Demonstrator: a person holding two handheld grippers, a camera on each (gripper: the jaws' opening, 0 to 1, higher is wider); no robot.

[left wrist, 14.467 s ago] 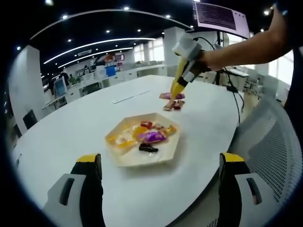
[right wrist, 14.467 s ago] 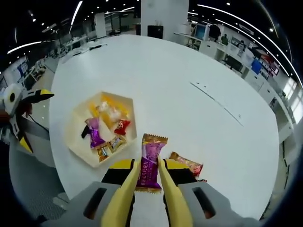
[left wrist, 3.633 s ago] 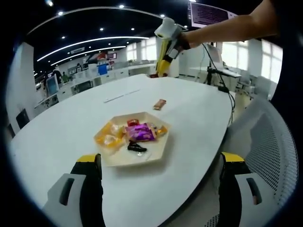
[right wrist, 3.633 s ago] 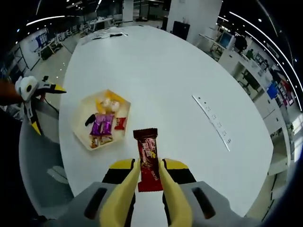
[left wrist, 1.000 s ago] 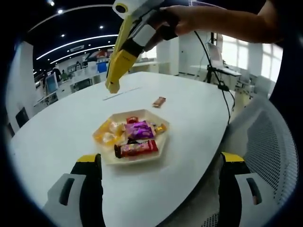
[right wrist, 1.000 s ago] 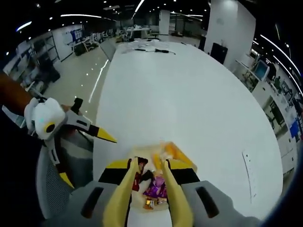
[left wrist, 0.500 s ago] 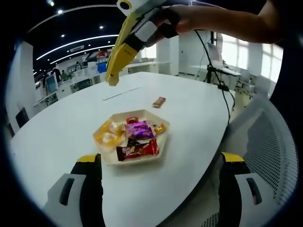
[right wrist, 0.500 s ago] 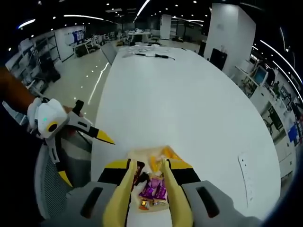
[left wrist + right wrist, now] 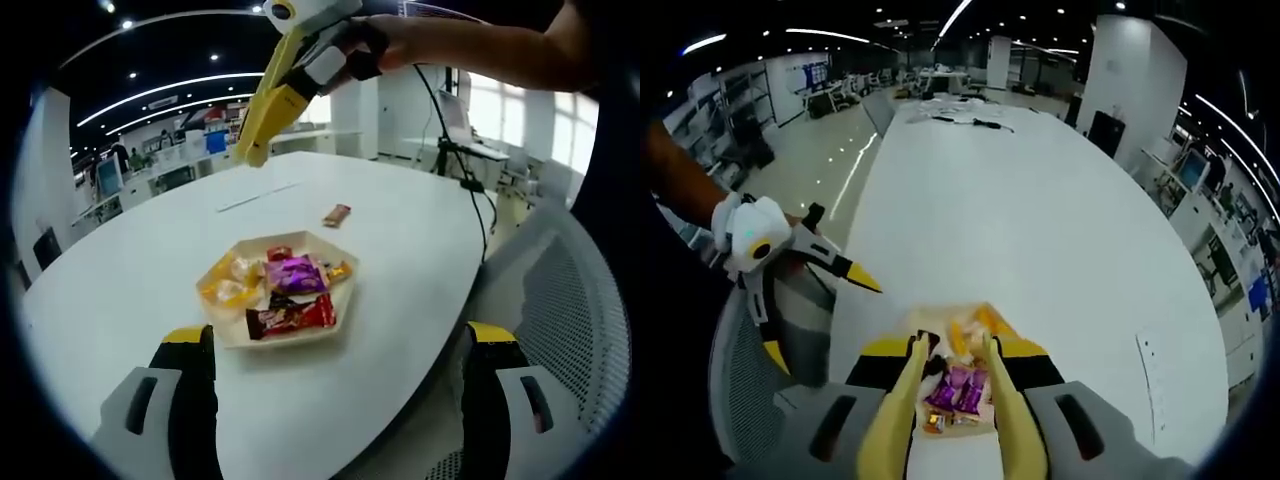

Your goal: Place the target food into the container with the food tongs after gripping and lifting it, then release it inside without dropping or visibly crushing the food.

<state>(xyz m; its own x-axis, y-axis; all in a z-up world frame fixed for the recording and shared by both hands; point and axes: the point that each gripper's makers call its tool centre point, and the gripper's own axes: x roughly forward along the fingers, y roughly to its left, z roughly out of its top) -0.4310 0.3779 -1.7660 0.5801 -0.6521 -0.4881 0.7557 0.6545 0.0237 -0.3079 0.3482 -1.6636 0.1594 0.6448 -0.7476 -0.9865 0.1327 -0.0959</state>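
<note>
Left gripper view: the left tongs (image 9: 330, 400) stand wide apart and hold nothing, low over the white desk (image 9: 130, 270). The tray (image 9: 345, 295) holds the red snack bar (image 9: 290, 316) and a purple candy (image 9: 293, 273). One more snack (image 9: 336, 214) lies on the desk, well apart from the tray. The right tongs (image 9: 253, 152) hang high above.

Right gripper view: the right tongs (image 9: 952, 350) are a little apart and hold nothing, over the tray (image 9: 995, 325).

Do it well: I think the last snack is next, so squeeze it softly and lift it slowly.

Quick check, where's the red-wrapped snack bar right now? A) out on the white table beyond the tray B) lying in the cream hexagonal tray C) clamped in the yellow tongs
B: the red-wrapped snack bar lies at the near edge of the cream hexagonal tray, while the yellow tongs hang above the table with nothing between them.
</note>
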